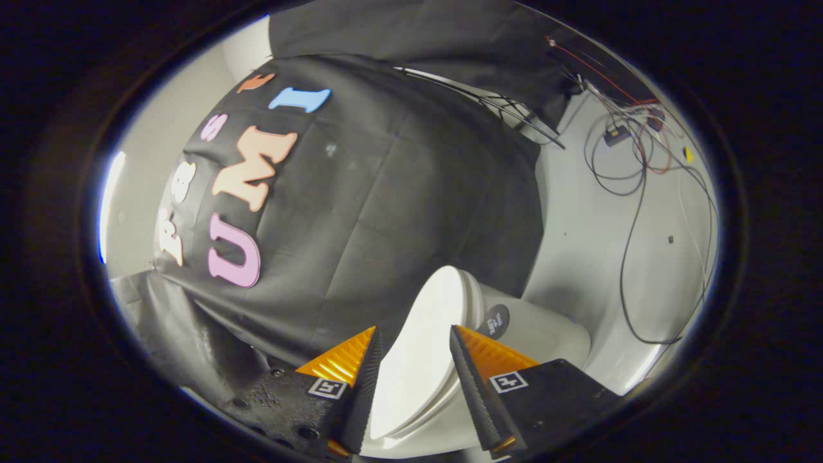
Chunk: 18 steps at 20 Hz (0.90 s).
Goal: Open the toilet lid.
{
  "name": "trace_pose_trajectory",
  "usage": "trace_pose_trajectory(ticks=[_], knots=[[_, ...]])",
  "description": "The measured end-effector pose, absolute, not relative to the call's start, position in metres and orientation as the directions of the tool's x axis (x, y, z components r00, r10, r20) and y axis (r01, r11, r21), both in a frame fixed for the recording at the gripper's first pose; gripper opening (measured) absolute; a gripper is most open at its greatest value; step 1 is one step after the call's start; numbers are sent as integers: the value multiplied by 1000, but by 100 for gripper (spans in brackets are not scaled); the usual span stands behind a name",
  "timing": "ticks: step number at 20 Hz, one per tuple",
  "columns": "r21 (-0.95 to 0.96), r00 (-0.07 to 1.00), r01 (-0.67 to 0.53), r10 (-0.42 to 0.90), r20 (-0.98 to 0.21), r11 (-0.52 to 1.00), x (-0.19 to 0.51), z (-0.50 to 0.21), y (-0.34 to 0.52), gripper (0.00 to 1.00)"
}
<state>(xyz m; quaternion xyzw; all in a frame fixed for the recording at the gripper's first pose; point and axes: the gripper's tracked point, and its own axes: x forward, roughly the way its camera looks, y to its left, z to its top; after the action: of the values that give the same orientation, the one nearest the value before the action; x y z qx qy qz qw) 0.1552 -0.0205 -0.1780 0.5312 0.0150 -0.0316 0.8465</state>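
The claw (415,360) was open, its fingers on either side of the white toilet lid (421,347) without pressing it, probably placed so to grip its edge for lifting.

Toilet lid (421,347) sits between the tool's (415,341) spread fingers.

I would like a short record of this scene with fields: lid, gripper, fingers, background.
lid: white toilet lid, seen between the fingers and reaching beyond them; whether it is raised cannot be told
gripper: gripper open
fingers: one on each side of the lid; contact cannot be told
background: black cloth wall behind; loose cables on a pale surface beside the toilet
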Motion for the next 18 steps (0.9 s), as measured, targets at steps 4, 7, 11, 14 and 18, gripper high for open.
trace_pose_trajectory(ticks=[4, 7, 11, 14, 18], knots=[[928, 993, 118, -50, -107, 352, 172, -209, -23, 65], [946, 991, 136, -53, -126, 294, 186, -223, -34, 64], [964, 992, 122, -49, -114, 237, 201, -231, -50, 61], [975, 992, 125, -58, -116, 185, 213, -233, -64, 44], [983, 993, 122, -24, -119, 140, 218, -234, -65, 6]])
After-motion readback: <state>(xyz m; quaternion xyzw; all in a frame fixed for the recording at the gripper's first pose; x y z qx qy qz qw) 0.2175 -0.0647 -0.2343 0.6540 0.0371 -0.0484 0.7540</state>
